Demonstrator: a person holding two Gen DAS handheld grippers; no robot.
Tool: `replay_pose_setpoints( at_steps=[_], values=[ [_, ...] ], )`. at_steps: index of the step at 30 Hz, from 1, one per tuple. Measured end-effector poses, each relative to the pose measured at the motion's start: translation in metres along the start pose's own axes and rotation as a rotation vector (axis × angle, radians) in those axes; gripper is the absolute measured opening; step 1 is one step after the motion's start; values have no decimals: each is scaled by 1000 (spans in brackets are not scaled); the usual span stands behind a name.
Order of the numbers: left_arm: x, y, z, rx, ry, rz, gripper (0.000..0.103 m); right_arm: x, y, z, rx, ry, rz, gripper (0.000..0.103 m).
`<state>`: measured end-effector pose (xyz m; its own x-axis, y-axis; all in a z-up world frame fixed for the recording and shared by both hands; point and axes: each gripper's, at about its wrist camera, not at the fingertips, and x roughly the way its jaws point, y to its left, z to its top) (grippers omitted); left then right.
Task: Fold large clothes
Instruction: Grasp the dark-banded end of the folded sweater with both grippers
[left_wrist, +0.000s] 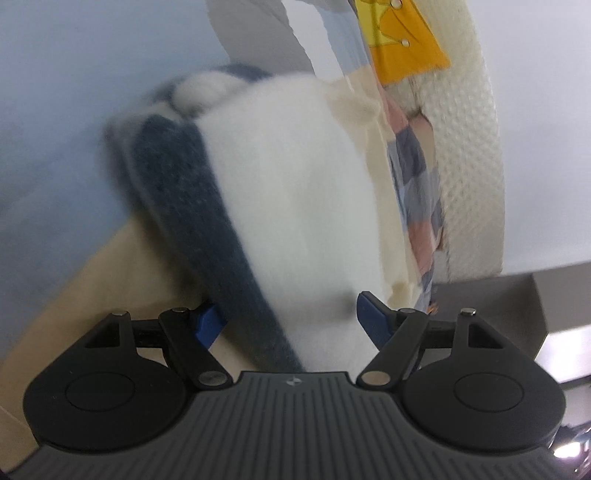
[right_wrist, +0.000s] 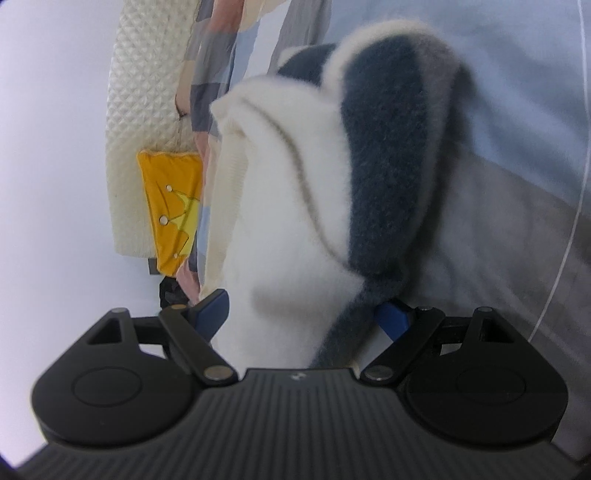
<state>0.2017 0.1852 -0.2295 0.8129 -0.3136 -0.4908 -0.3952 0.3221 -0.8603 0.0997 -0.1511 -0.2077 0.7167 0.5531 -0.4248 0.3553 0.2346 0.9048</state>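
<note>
Between both grippers, left (left_wrist: 291, 321) and right (right_wrist: 303, 314), hangs the thick white-and-blue sweater (left_wrist: 280, 192), each pair of jaws clamped wide on it. Carrying seems underway; next, lay it flat.

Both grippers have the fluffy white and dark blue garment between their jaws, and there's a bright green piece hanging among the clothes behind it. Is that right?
Not quite: the piece hanging among the clothes behind is yellow-orange, not green, as the right wrist view shows clearly. The rest holds: the fluffy white and dark blue garment sits between the jaws of the left gripper and of the right gripper.
</note>
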Motion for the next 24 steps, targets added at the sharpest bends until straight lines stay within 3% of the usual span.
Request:
replay_pose_setpoints(
  at_steps=[6, 10, 17, 24],
  values=[
    [-1, 2, 5, -34, -42, -18, 78, 0, 2, 2, -48, 2, -17, 88],
    [-3, 3, 6, -49, -57, -7, 71, 0, -3, 6, -7, -12, -6, 86],
    [-8, 8, 7, -21, -78, 6, 62, 3, 4, 4, -75, -25, -35, 86],
    [-14, -4, 4, 65, -113, 32, 43, -6, 0, 6, -66, -65, -61, 66]
  ],
)
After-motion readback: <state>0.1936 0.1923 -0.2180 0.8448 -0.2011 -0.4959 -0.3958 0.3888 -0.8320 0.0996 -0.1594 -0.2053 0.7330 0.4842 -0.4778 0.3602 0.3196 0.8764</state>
